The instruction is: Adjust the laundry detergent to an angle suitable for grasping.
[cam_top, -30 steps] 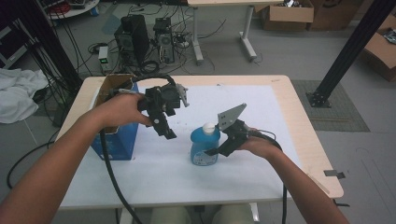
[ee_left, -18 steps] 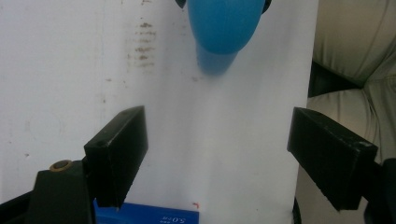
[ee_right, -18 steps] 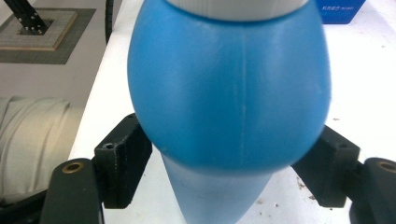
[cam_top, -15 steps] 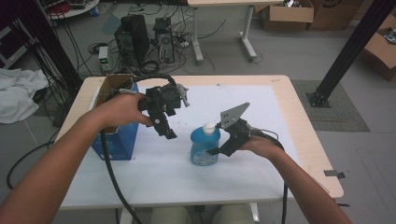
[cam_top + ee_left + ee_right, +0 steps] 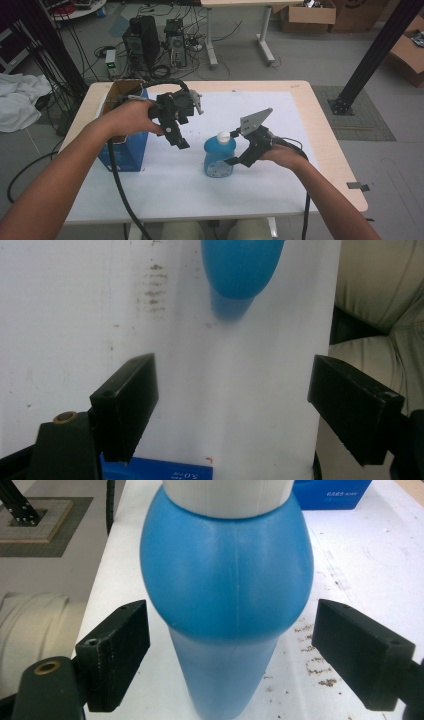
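Note:
A blue bottle [image 5: 219, 159] with a white cap [image 5: 223, 136] stands upright on the white table [image 5: 280, 180]. My right gripper [image 5: 231, 148] is open at the bottle's right side. In the right gripper view the bottle [image 5: 227, 580] stands between the two jaws with a gap on each side. My left gripper [image 5: 181, 142] hangs open above the table, left of the bottle, its jaws pointing down. The left gripper view looks down on the table past the open left gripper [image 5: 232, 405], which holds nothing, with the bottle [image 5: 242, 267] at the top edge.
A blue box [image 5: 125, 152] with an open cardboard top stands at the table's left side, under my left forearm. The person's trousers [image 5: 380, 300] show beyond the table's near edge. Computers and cables lie on the floor behind the table.

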`<state>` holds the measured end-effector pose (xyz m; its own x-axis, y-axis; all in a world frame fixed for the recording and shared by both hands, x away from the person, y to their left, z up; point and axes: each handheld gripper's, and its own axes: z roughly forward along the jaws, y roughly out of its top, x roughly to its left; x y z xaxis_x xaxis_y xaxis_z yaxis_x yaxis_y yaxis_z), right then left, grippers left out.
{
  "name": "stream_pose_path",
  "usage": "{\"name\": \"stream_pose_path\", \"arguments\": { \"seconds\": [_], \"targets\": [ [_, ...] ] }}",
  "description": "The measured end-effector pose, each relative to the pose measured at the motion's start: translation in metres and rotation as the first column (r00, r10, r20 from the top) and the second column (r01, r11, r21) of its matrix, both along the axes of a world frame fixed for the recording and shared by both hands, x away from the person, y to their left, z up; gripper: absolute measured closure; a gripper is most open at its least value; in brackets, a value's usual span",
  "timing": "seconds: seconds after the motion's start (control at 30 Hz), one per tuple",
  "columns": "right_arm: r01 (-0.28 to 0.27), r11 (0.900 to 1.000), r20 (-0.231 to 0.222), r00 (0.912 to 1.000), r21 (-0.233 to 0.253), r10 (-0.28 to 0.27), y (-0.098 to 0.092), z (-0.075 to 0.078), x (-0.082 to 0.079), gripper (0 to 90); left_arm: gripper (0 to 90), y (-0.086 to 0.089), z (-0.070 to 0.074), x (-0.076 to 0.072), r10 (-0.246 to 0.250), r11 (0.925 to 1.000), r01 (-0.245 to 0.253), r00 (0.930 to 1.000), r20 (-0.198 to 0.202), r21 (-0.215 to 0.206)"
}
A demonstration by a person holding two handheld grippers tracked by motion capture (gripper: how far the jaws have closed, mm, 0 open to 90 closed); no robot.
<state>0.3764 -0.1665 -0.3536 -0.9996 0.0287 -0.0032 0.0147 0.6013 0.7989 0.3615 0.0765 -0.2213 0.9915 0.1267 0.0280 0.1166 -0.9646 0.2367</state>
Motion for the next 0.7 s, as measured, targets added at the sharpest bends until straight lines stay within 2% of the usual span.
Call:
{"name": "stream_pose_path", "arguments": {
  "seconds": [0.33,0.7],
  "targets": [
    [0.005,1.0,0.0,1.0,0.002,-0.005,-0.009,0.006,-0.003,15.2,20.9,0.0,0.001,0.0,0.003,1.0,-0.003,1.0,0.002,0.0],
    [0.048,0.999,-0.006,0.9988,0.006,-0.048,-0.028,0.02,-0.005,15.1,20.8,0.0,0.002,0.001,0.007,1.0,-0.007,1.0,0.006,-0.005]
  ]
}}
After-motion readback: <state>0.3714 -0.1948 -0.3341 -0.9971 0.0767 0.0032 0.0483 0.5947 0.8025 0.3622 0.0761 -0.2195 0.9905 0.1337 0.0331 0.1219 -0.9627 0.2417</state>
